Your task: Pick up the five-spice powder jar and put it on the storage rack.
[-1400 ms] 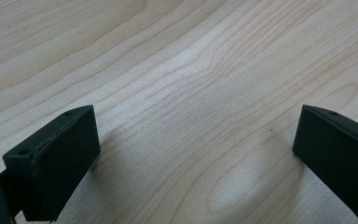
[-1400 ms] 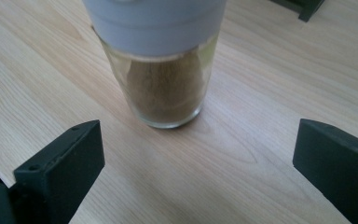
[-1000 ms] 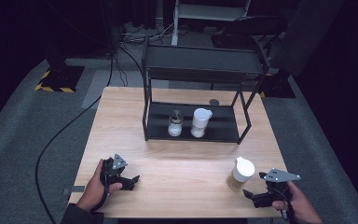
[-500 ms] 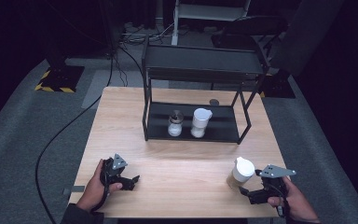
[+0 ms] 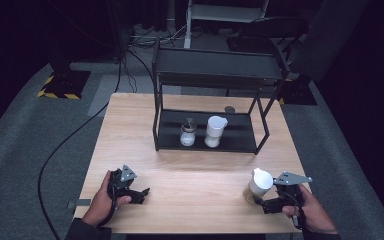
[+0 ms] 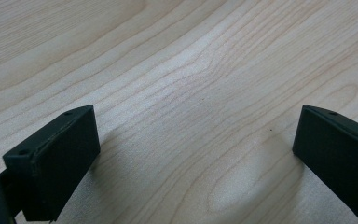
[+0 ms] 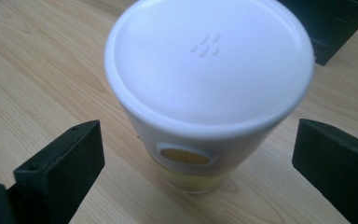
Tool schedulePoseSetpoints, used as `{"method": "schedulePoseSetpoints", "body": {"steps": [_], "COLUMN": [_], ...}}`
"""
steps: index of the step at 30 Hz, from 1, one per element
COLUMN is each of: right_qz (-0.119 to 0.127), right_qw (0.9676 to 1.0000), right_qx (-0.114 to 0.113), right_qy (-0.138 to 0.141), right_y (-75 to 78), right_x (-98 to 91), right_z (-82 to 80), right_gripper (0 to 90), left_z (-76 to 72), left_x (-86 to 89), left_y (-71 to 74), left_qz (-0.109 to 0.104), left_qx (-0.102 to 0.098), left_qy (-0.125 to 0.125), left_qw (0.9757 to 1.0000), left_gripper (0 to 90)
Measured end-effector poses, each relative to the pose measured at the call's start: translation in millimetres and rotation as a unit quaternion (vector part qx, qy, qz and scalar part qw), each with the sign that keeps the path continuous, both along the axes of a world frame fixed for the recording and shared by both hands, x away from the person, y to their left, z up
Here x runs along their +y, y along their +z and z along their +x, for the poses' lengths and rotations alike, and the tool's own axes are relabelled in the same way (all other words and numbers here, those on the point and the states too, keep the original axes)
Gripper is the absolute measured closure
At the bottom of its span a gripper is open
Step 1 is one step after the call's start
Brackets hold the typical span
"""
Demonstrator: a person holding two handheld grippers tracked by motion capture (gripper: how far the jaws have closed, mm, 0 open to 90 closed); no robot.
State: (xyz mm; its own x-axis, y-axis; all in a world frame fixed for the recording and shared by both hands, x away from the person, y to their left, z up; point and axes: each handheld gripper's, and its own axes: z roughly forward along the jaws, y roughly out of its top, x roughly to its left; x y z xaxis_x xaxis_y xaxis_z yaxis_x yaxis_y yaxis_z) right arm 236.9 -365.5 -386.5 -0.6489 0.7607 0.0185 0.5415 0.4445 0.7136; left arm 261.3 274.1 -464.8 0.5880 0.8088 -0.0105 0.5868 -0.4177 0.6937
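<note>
High view: jar [image 5: 258,184] stands near table [image 5: 200,165] front right corner, right gripper [image 5: 267,205] just beside it; left gripper [image 5: 139,194] near front left corner. Left gripper view: jaws wide apart over bare wood, holding nothing. Right gripper view: jaws wide apart either side of jar [image 7: 209,88], not touching it.

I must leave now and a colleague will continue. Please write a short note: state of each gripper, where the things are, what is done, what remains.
Left gripper: open, over bare table, holding nothing.
Right gripper: open, fingers on either side of the white-lidded jar, not touching it.
The jar stands upright at the table's near right corner. Two more containers stand on the lower level of the black shelf.
Done: jar approached. Left: probably close on it and move it to the shelf.
</note>
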Motion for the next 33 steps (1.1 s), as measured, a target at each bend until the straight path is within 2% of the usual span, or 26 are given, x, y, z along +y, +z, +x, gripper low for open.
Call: {"method": "schedulePoseSetpoints", "body": {"steps": [24,30,32,33], "right_qz": [0.003,0.003,0.001,-0.002], "right_qw": [0.9999,0.9999,1.0000,1.0000], "right_qx": [0.005,0.002,0.004,0.007], "right_qy": [-0.009,-0.012,-0.006,-0.004], "right_y": [2.7,3.2,3.2,3.5], "right_x": [12.9,14.8,15.1,16.1], "right_z": [10.3,9.7,11.0,12.1], "right_gripper": [3.7,9.7,18.5,19.5], "left_z": [0.0,0.0,0.0,0.0], "left_x": [0.0,0.0,-0.1,-0.1], "left_y": [0.0,0.1,0.1,0.1], "left_qz": [0.000,0.000,0.000,0.000], "left_qx": [0.000,0.000,0.000,0.000], "left_qy": [0.000,0.000,0.000,0.000], "left_qw": [1.0000,1.0000,1.0000,1.0000], "left_gripper": [0.4,0.4,0.4,0.4]}}
